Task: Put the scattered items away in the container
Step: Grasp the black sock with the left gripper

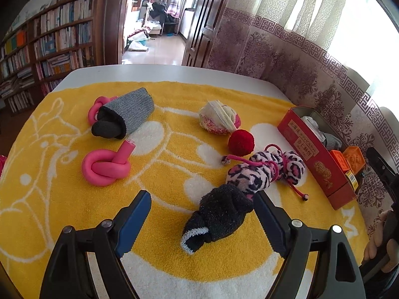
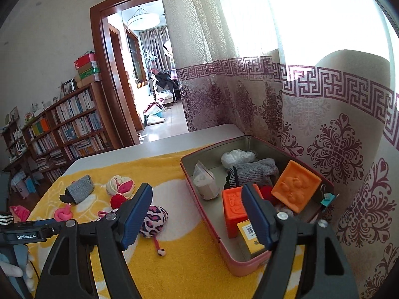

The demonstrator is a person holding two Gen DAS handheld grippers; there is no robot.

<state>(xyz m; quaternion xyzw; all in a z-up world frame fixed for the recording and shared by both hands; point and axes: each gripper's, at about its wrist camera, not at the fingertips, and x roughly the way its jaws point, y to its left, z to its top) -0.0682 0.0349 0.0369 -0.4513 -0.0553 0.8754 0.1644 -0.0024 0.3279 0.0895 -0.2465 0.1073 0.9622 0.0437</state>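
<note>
A red tin box (image 1: 316, 159) stands at the right of the yellow towel (image 1: 74, 214); it also shows in the right wrist view (image 2: 212, 226), holding orange blocks (image 2: 295, 186), a grey sock (image 2: 254, 172) and other items. My left gripper (image 1: 202, 221) is open low over the towel, its jaws around the black end of a pink leopard sock bundle (image 1: 249, 174). A red pompom (image 1: 241, 142), a cream and pink bundle (image 1: 219, 117), a grey and black sock (image 1: 124, 114) and a knotted pink foam tube (image 1: 107, 165) lie beyond. My right gripper (image 2: 197, 214) is open and empty above the box's near left edge.
The table's far edge (image 1: 162, 73) lies beyond the towel. A patterned curtain (image 2: 324, 137) hangs right behind the box. A bookshelf (image 1: 49, 44) and an open doorway (image 1: 154, 20) are far behind. A second pink tube (image 1: 96, 107) lies under the grey sock.
</note>
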